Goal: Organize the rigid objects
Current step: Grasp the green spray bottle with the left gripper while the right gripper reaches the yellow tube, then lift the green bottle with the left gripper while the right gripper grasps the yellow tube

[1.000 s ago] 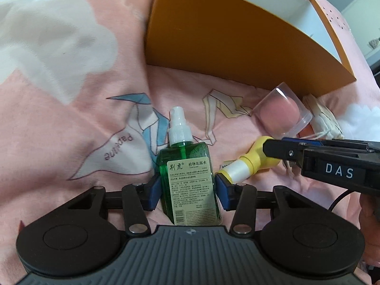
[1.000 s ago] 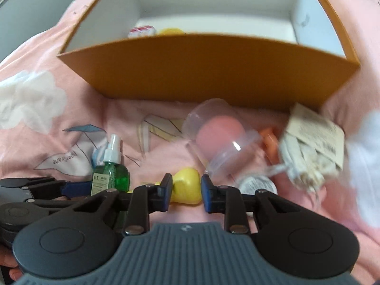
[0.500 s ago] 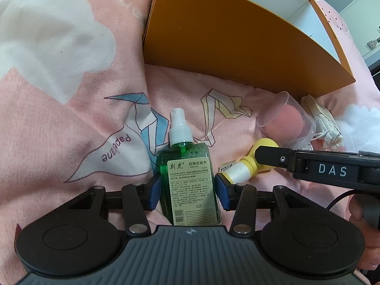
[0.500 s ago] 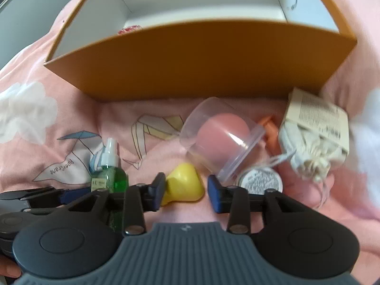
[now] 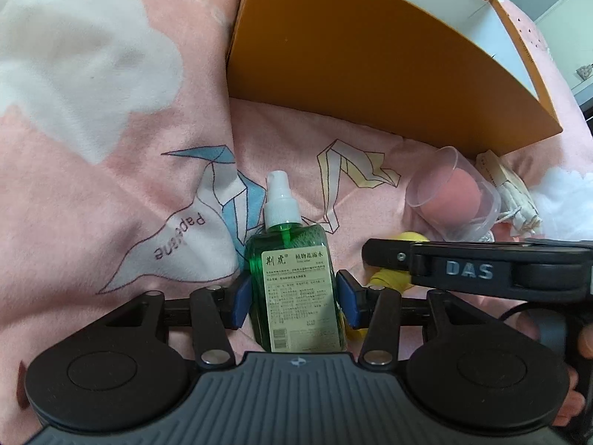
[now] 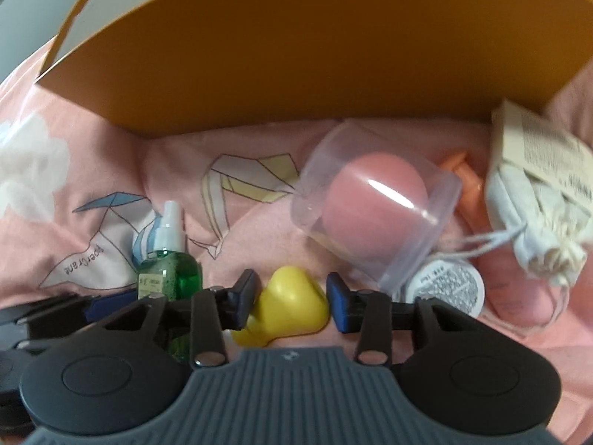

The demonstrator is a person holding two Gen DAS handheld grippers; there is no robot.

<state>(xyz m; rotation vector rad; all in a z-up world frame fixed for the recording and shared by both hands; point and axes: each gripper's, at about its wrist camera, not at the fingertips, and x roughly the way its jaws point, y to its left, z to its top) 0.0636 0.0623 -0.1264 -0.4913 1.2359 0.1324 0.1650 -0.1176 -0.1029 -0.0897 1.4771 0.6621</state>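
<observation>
Pink bedsheet (image 5: 111,244) printed with white clouds and origami cranes; everything lies on it.

Left side: flat green transparent spray bottle (image 5: 292,278) with white pump head and pale label, lying nozzle-away between the blue pads of the left gripper (image 5: 294,298). Pads sit right against both flanks of the bottle; jaws clamped on it. In the right wrist view the same bottle (image 6: 170,270) shows at lower left.

Centre: small yellow bulb-shaped plastic bottle (image 6: 289,304) lying on the sheet between the pads of the right gripper (image 6: 291,302). A gap shows on each side of the bulb; jaws spread, not touching it. From the left wrist view the right gripper crosses in from the right, its black finger marked "DAS", hiding most of the yellow bottle (image 5: 389,278).

Behind: large orange cardboard box (image 5: 370,59) with white interior, near wall facing the cameras.

Right of centre: clear plastic round case holding a pink sponge ball (image 6: 374,204), tipped on its side, just in front of the box. Just below it, a small round white-lidded tin (image 6: 444,289). An orange piece (image 6: 467,185) behind the case, identity unclear. Far right: off-white drawstring cloth pouch with a printed card (image 6: 537,193).
</observation>
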